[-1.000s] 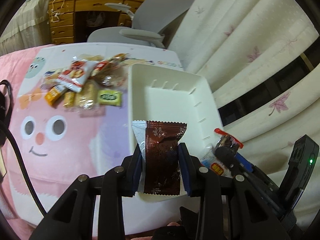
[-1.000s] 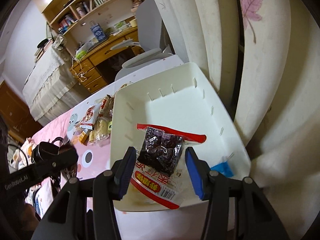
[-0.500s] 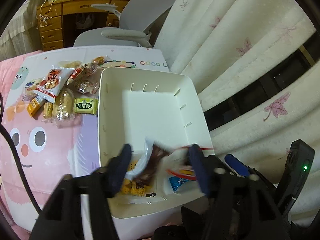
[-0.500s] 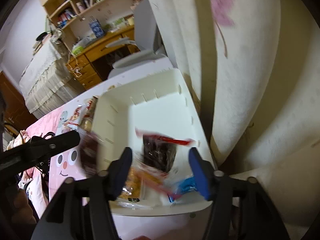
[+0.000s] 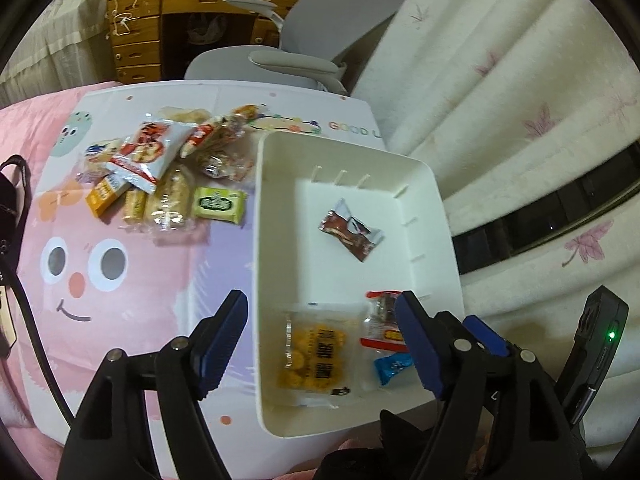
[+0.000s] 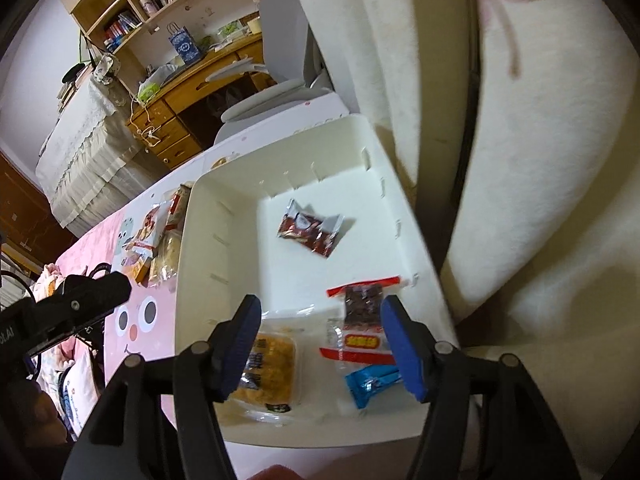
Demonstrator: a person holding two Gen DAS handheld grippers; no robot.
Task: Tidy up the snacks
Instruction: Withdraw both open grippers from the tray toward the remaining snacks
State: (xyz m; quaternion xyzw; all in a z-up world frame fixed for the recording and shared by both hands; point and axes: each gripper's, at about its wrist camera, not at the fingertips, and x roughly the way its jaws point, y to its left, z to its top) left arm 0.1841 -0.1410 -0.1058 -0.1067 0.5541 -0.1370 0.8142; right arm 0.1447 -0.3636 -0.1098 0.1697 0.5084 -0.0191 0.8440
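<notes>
So the bench (image 5: pixel 132 288), covered by a pink cartoon-face mat, is carrying everything, and the job is looking well short of half done, as a judgement from the counts. The white bin (image 5: pixel 344 428) is sitting on the bench's right side, next to the curtain, and is holding four packets so far. The pile of snacks (image 5: pixel 168 168) is still waiting on the mat just left of the bin's far corner, roughly ten packets overlapping, so most of the sorting is remaining.

Inside the bin, largest first: a clear pack of yellow biscuits (image 5: pixel 316 356) is lying at the near left; a red-edged packet of dark dried fruit (image 6: pixel 362 320) is lying at the near right, just beside it; a brown wrapper (image 5: pixel 351 233) is resting alone mid-bin toward the far side, well apart from the rest; a small blue candy (image 6: pixel 372 384) is sitting at the near right corner, touching or nearly touching the red-edged packet.

The left gripper (image 5: pixel 320 344) is hovering over the bin's near left wall with jaws opening wide, nothing between them. The right gripper (image 6: pixel 324 348) is hanging over the near end of the bin, jaws parted, gripping nothing; packets are lying below it, untouched.

Next is likely reaching back to the pile.
</notes>
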